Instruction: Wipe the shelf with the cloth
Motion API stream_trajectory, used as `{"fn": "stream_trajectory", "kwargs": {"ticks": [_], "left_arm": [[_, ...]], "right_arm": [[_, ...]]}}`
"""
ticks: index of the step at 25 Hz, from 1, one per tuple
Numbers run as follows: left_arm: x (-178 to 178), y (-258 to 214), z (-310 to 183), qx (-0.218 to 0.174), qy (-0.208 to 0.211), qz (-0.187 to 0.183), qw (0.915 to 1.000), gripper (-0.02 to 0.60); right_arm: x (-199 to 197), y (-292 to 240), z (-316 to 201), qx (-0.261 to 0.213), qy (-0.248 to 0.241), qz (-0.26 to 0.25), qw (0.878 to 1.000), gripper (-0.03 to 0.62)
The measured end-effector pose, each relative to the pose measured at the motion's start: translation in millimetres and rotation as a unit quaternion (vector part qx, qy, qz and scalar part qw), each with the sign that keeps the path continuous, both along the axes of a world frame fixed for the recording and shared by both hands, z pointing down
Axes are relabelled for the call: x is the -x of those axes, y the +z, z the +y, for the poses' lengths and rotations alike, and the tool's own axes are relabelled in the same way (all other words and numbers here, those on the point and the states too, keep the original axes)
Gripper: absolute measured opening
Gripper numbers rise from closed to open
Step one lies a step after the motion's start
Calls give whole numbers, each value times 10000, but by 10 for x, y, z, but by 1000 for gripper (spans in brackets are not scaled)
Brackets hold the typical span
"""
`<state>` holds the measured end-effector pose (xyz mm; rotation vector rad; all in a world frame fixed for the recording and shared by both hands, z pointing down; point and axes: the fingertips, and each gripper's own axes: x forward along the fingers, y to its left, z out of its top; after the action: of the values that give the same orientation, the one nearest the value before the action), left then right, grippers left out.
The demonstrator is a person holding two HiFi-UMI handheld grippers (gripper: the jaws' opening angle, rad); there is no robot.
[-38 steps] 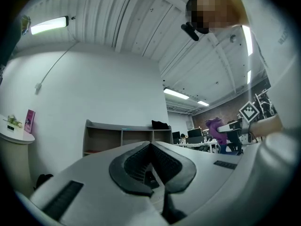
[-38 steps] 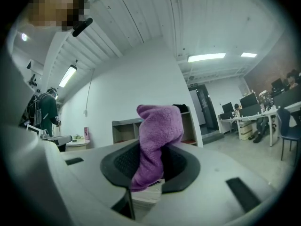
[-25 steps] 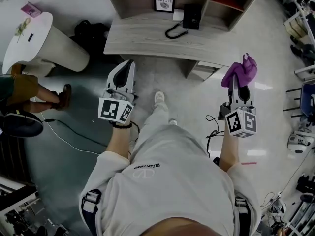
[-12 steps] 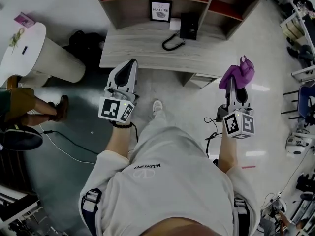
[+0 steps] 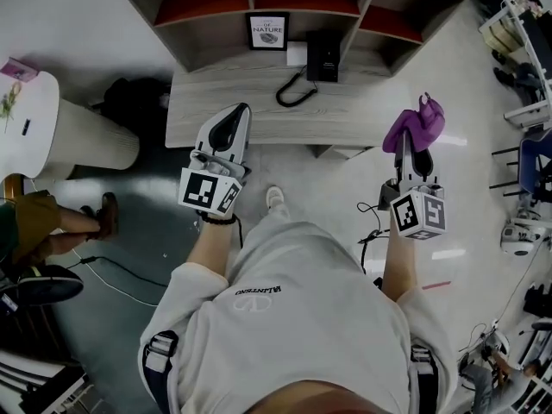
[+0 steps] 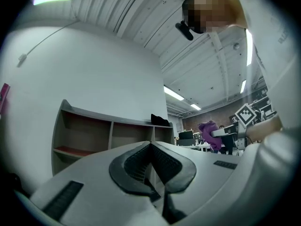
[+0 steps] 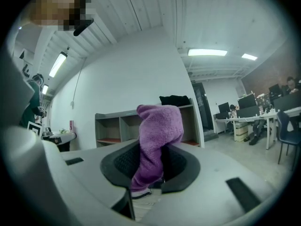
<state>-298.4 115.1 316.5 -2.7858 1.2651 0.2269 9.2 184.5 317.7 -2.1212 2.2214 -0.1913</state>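
Pinches the purple cloth (image 7: 158, 126) tight in the right gripper (image 7: 153, 154), with the fluffy end sticking up past the jaws. Holds nothing in the left gripper (image 6: 151, 149), its jaws pressed together. Points both toward the far shelf (image 5: 207, 11), apart from it. Shows a black phone (image 5: 321, 56) and a small framed picture (image 5: 266, 31) on the grey ledge (image 5: 224, 102) below the shelf.

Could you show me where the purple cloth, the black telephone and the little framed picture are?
purple cloth (image 5: 416, 126): head view, on its bunched-up middle.
black telephone (image 5: 323, 56): head view, on the middle of its body.
framed picture (image 5: 268, 31): head view, on the middle of its print.
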Motion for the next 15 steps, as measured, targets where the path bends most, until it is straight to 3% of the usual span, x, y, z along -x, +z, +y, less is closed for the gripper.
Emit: {"fn": "stream_trajectory", "kwargs": {"ticks": [7,15], "left_arm": [[-166,94,-535,65,520,21,9986,0],[-465,211,-761,149,1125,59,9935,0]], "right_arm": [[58,47,-416,106,330,61,9994,100],[78,153,-492,207,656,60,9976,100]]}}
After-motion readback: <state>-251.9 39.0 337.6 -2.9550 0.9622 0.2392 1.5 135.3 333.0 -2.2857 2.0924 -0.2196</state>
